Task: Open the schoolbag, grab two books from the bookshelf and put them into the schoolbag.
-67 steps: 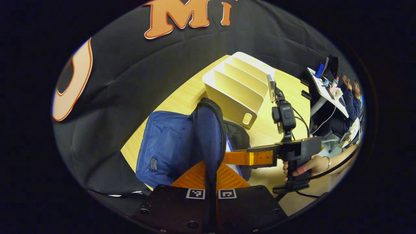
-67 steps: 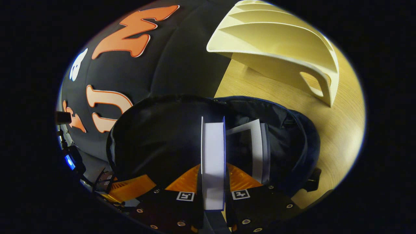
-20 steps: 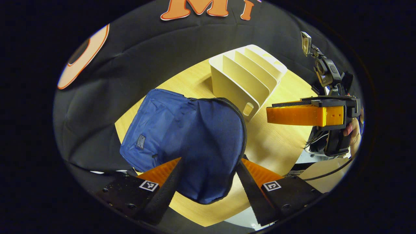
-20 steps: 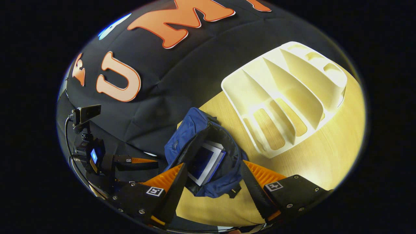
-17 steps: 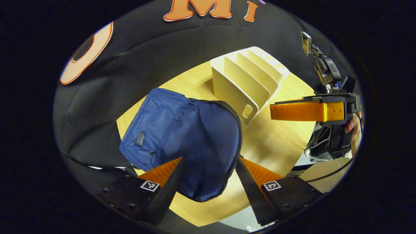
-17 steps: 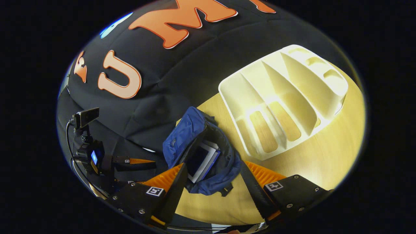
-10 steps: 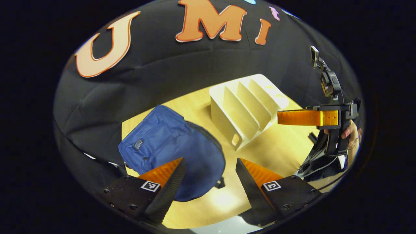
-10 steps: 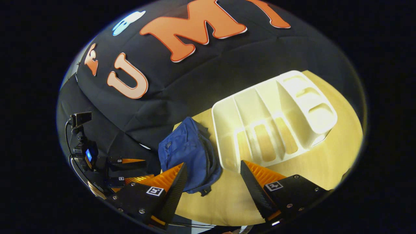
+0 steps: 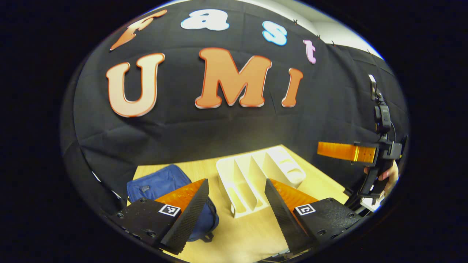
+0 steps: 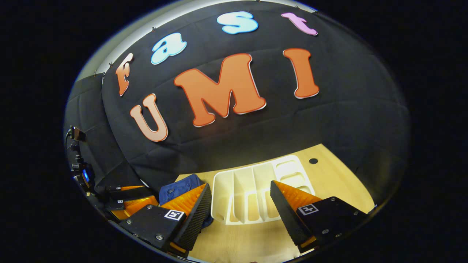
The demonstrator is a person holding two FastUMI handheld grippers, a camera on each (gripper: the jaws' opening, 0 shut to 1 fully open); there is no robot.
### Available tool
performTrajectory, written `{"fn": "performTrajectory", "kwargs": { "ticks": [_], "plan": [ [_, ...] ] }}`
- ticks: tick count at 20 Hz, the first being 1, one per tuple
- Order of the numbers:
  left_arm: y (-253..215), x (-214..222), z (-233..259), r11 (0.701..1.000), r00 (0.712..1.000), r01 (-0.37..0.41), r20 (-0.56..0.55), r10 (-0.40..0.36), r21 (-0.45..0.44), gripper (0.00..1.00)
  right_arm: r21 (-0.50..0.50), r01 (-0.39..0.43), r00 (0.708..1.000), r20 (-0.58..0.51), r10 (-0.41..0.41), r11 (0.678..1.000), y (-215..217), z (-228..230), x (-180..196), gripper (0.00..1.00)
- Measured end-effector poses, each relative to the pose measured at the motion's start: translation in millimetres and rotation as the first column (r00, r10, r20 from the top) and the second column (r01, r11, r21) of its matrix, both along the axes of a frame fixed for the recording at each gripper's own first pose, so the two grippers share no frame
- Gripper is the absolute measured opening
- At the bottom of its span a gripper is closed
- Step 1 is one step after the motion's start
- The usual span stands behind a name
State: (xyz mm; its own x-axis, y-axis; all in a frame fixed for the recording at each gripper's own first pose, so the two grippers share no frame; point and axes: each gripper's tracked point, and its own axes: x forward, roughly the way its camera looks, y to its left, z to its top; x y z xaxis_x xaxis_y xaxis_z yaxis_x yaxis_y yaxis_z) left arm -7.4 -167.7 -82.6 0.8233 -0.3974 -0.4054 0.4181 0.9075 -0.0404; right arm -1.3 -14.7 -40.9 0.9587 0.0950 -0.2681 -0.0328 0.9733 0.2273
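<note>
Schoolbag (image 9: 157, 182) beside bookshelf (image 9: 256, 175) on wooden table (image 9: 321, 182); both grippers released, black cloth wall behind.

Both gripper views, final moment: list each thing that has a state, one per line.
left gripper: open, holding nothing.
right gripper: open, holding nothing.
schoolbag: lying on the table, zip state not visible.
bookshelf: upright on the table, the slots in sight hold no books.
table: carries schoolbag and bookshelf.

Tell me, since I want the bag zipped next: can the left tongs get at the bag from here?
Probably yes. The left tongs are open and hold nothing, and the bag lies on the table just below them, beside the rack, with nothing between.
</note>
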Motion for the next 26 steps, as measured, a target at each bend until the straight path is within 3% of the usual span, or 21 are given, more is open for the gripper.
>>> {"fn": "performTrajectory", "kwargs": {
  "ticks": [3, 7, 8, 10, 12, 13, 16, 17, 19, 23, 24, 26],
  "plan": [
    [-10, -7, 37, 0.999, 0.990, -0.044, 0.137, 0.045, -0.009, 0.97, -0.040, 0.055, 0.994, 0.092, -0.052, 0.998, -26, 10, -12, 0.96],
    [-22, -16, 48, 0.995, 0.968, -0.093, 0.232, 0.095, -0.016, 0.97, -0.057, 0.117, 0.983, 0.146, -0.108, 0.991, -46, 8, -31, 1.00],
    [-27, -17, 52, 0.995, 0.961, -0.095, 0.257, 0.100, -0.031, 1.00, -0.056, 0.130, 0.981, 0.154, -0.120, 0.990, -50, 7, -34, 0.96],
    [-38, -21, 62, 0.995, 0.945, -0.075, 0.313, 0.094, -0.073, 0.96, -0.058, 0.140, 0.979, 0.160, -0.129, 0.988, -53, 4, -39, 0.96],
    [-46, -21, 63, 0.995, 0.946, -0.057, 0.313, 0.079, -0.078, 1.00, -0.064, 0.150, 0.979, 0.149, -0.139, 0.987, -58, -1, -42, 0.96],
    [-52, -21, 62, 0.996, 0.946, -0.054, 0.314, 0.076, -0.077, 0.95, -0.063, 0.154, 0.979, 0.144, -0.144, 0.986, -59, -1, -43, 0.96],
    [-60, -18, 64, 0.992, 0.945, -0.050, 0.315, 0.084, -0.114, 0.95, -0.071, 0.161, 0.979, 0.141, -0.150, 0.984, -60, -1, -43, 0.96],
    [-61, -17, 63, 0.991, 0.948, -0.052, 0.306, 0.089, -0.125, 1.00, -0.075, 0.163, 0.979, 0.140, -0.151, 0.984, -61, -1, -43, 0.96],
    [-59, -13, 60, 0.989, 0.948, -0.069, 0.301, 0.106, -0.133, 0.95, -0.079, 0.169, 0.976, 0.150, -0.156, 0.982, -63, 2, -43, 1.00],
    [-55, -11, 66, 0.984, 0.934, -0.100, 0.326, 0.143, -0.145, 0.95, -0.071, 0.174, 0.975, 0.149, -0.162, 0.982, -67, 2, -40, 0.97],
    [-53, -10, 66, 0.983, 0.933, -0.109, 0.327, 0.152, -0.145, 0.99, -0.065, 0.177, 0.975, 0.146, -0.166, 0.982, -68, 2, -40, 0.97],
    [-53, -8, 63, 0.981, 0.934, -0.121, 0.317, 0.163, -0.150, 0.95, -0.057, 0.180, 0.974, 0.148, -0.170, 0.982, -68, 3, -41, 0.97]
  ]
}}
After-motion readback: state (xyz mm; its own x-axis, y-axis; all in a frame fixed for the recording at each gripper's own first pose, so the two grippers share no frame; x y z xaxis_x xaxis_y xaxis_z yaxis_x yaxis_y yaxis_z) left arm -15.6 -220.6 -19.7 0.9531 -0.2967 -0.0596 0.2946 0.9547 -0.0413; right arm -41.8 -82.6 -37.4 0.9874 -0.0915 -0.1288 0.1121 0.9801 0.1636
